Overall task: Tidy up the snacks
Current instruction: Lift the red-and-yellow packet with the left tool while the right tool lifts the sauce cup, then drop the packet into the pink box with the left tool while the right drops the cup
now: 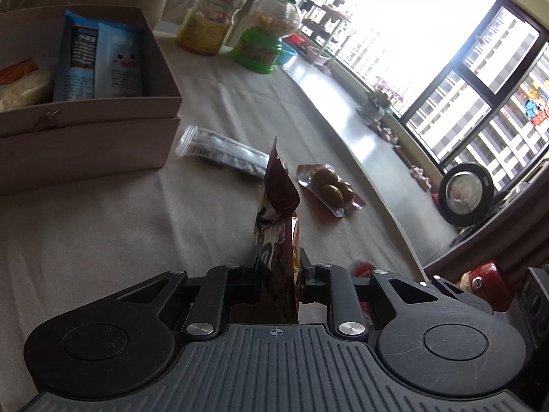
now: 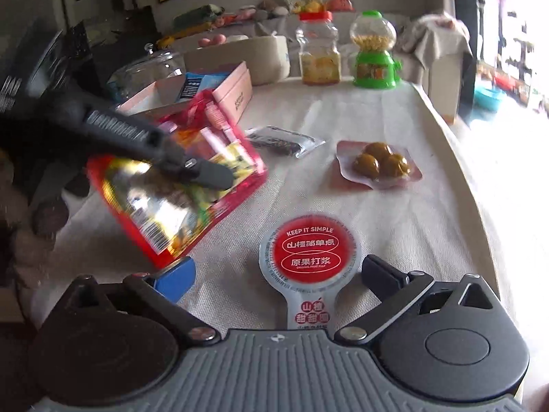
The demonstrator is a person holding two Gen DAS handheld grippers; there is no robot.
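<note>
the left gripper [image 1: 278,285] is clamped on a red foil snack bag [image 1: 278,226], held edge-up just off the cloth, so the step in hand looks like carrying it. the pink box [image 1: 103,110] sits ahead and to its left, already holding packets. next: lift over the rim, then release. the right gripper [image 2: 278,274] stands wide open around a round hawthorn pouch [image 2: 310,250], not pressing it.

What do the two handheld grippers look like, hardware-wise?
Both share a grey ribbed body with a small crosshair mark, black round-housed linkage arms and silver pivot screws. The left gripper has black fingers. The right gripper has one blue finger pad and one black.
</note>
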